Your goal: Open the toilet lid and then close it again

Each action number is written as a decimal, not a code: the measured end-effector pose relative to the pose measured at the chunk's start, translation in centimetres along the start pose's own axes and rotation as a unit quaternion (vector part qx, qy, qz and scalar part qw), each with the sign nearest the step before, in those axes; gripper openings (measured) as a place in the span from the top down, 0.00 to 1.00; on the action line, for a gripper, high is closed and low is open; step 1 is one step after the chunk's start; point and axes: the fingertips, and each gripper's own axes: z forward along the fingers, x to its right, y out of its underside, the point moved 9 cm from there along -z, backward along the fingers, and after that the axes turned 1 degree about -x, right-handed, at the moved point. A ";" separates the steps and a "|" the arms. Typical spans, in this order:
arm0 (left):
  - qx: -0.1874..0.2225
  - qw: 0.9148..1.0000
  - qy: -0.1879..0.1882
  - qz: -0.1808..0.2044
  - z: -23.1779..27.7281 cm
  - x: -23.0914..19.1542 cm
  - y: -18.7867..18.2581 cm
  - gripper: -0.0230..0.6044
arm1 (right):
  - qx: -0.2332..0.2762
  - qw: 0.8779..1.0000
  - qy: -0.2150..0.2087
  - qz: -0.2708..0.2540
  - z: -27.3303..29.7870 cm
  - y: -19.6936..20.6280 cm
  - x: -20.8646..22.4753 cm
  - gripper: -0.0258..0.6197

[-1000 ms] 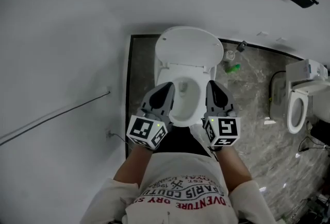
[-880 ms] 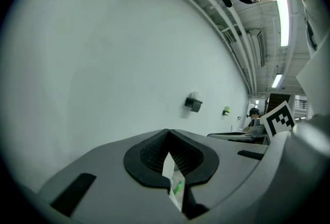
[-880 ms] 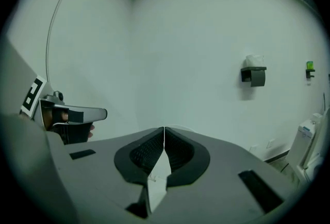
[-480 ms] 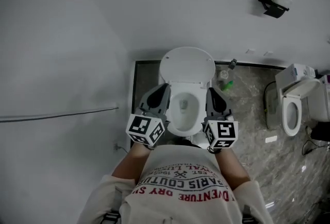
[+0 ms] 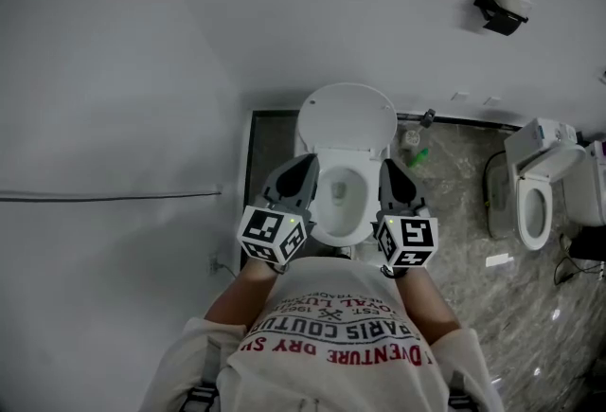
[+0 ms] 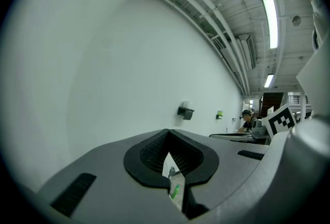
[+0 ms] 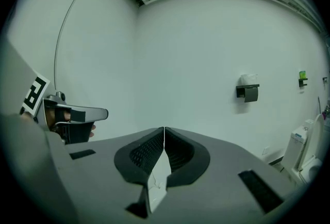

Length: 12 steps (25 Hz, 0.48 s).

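A white toilet stands against the wall in the head view. Its lid [image 5: 347,117] is raised against the wall, and the seat and bowl [image 5: 342,205] are uncovered. My left gripper [image 5: 302,164] hovers over the bowl's left side and my right gripper [image 5: 387,168] over its right side, neither touching the toilet. In the left gripper view the left gripper [image 6: 167,131] is shut with nothing held. The right gripper [image 7: 164,128] is likewise shut and empty in its own view, pointing at the wall.
A second toilet [image 5: 536,200] stands at the right on the marbled floor [image 5: 454,211]. A green bottle [image 5: 420,155] lies by the wall right of the first toilet. A black paper holder [image 5: 501,8] hangs on the wall, and a thin cable [image 5: 114,197] runs along the left wall.
The head view has shifted, so the toilet now sits lower and smaller in frame. Both grippers keep their places over the bowl. The lid stays raised.
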 end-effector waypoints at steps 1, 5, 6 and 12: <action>-0.002 1.000 -0.001 -0.001 -0.1 -0.2 0.2 0.95 | -0.001 1.000 0.000 -0.001 0.1 0.1 -0.1 0.94; -0.009 1.000 -0.006 -0.002 -0.3 -0.7 1.0 0.95 | -0.006 1.000 -0.001 -0.003 0.5 0.6 -0.4 0.94; -0.012 1.000 -0.008 -0.002 -0.2 -0.7 1.1 0.95 | -0.008 1.000 -0.002 -0.003 0.6 0.6 -0.4 0.94; -0.029 0.999 -0.025 0.009 1.7 -0.9 1.5 0.95 | -0.022 1.000 -0.011 0.003 2.1 0.9 1.3 0.94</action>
